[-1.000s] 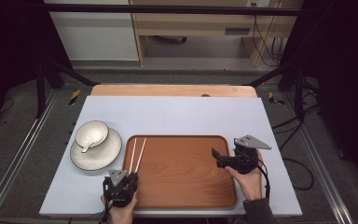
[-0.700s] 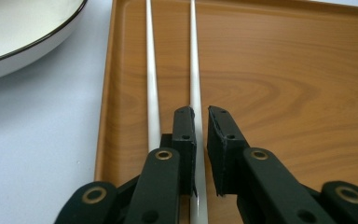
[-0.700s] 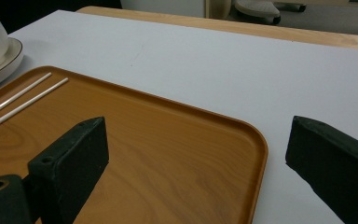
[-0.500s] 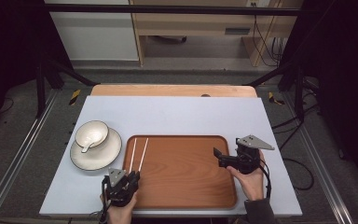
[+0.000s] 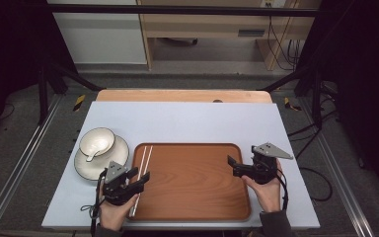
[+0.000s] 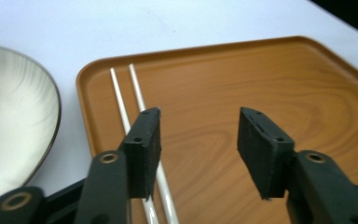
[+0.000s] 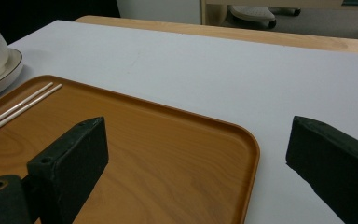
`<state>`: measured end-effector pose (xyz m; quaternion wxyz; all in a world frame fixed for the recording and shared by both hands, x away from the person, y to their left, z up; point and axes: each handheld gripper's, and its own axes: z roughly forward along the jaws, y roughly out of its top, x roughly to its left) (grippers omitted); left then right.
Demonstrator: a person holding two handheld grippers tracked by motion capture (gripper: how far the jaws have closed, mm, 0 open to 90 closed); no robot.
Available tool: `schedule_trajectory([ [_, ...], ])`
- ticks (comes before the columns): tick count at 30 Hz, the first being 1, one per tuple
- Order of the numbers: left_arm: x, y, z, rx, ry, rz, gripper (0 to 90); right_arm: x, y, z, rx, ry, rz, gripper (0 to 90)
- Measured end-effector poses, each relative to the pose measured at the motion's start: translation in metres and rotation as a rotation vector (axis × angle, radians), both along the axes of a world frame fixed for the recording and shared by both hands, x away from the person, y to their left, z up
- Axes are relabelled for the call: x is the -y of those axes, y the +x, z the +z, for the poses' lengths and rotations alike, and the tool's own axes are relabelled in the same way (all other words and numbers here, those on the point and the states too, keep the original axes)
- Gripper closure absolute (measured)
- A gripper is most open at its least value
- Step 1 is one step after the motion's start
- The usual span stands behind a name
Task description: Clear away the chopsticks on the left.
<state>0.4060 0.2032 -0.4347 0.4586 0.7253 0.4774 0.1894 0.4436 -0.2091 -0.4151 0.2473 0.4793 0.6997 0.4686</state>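
Landmark: tray [image 5: 192, 187], rectangular, rounded corners, raised lip, glossy wood-grain brown. Chopsticks [image 5: 142, 168] (two thin white rods, smooth, side by side) lie inside the tray along its left rim. Left gripper [image 5: 140, 178] hangs just above their near ends; its jaws have just been opening, matte black pads spread, nothing pinched. Right gripper [image 5: 233, 166] over the tray's right rim, jaws spread wide, empty. Ribbed cream bowl [image 5: 97, 141] on matching plate [image 5: 86, 168], just left of the tray.

Glossy wood-grain tray [image 5: 192, 185], smooth white chopsticks [image 6: 137, 100], glazed ceramic bowl [image 5: 96, 141]
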Motion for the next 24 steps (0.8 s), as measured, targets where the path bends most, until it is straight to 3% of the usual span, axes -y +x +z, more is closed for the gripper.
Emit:
schedule_trajectory([
  [5, -0.012, 0.004, 0.006, 0.025, 0.044, -0.036, 36.9, 0.003, 0.0, 0.0, 0.003, -0.004, -0.008, 5.6],
  [11, -0.032, 0.002, 0.0, 0.033, 0.091, -0.061, 32.0, 0.006, 0.0, 0.0, 0.002, 0.006, -0.018, 5.5],
  [16, -0.047, 0.0, -0.004, 0.048, 0.08, -0.056, 30.2, 0.007, 0.001, -0.002, -0.006, 0.001, -0.024, 5.5],
  [21, -0.059, -0.002, -0.006, 0.054, 0.103, -0.065, 28.4, 0.009, 0.001, -0.003, -0.01, -0.002, -0.028, 5.4],
  [24, -0.064, -0.004, -0.007, 0.06, 0.081, -0.067, 27.9, 0.011, 0.001, -0.004, -0.011, -0.001, -0.032, 5.4],
])
